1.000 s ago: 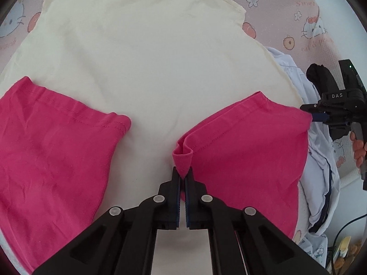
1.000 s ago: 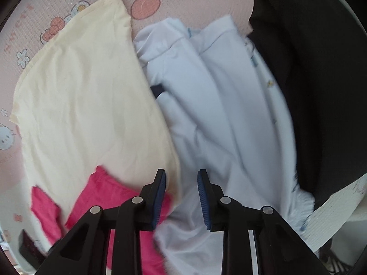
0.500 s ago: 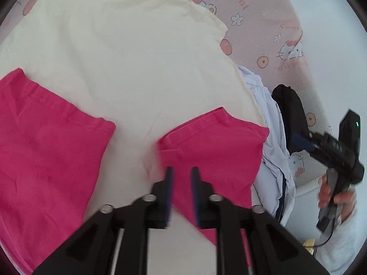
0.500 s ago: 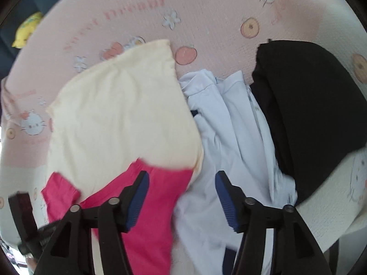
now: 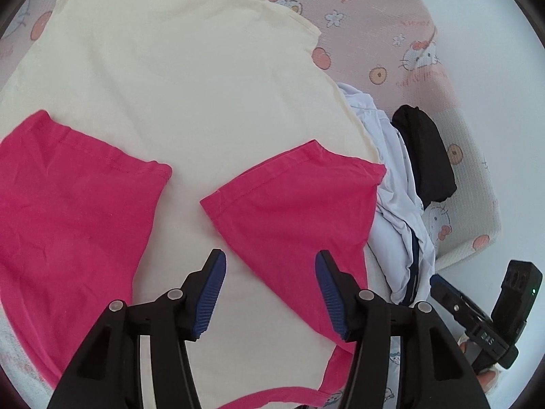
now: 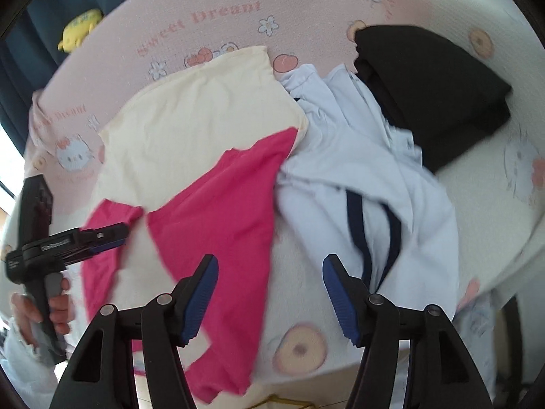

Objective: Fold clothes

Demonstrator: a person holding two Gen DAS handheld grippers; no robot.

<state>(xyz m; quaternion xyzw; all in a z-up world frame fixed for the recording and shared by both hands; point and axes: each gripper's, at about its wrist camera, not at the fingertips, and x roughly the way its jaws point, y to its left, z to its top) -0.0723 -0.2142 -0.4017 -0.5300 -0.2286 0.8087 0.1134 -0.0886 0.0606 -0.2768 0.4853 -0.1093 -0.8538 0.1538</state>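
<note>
Left gripper [image 5: 269, 293] jaws just opened, empty: pink cotton sleeve [image 5: 293, 204] lay folded over cream shirt [image 5: 170, 85]; right gripper [image 6: 269, 293] gaped, empty.

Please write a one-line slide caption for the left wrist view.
Open left claw hovers above a pink sleeve folded over the cream shirt.

Pink cartoon-print bed cover [image 6: 211, 10] carries everything. Cream garment [image 5: 177, 78] mid-bed; pale blue clothes [image 6: 361, 156] beside it. Black folded garment [image 6: 432, 92] toward the right edge.
</note>
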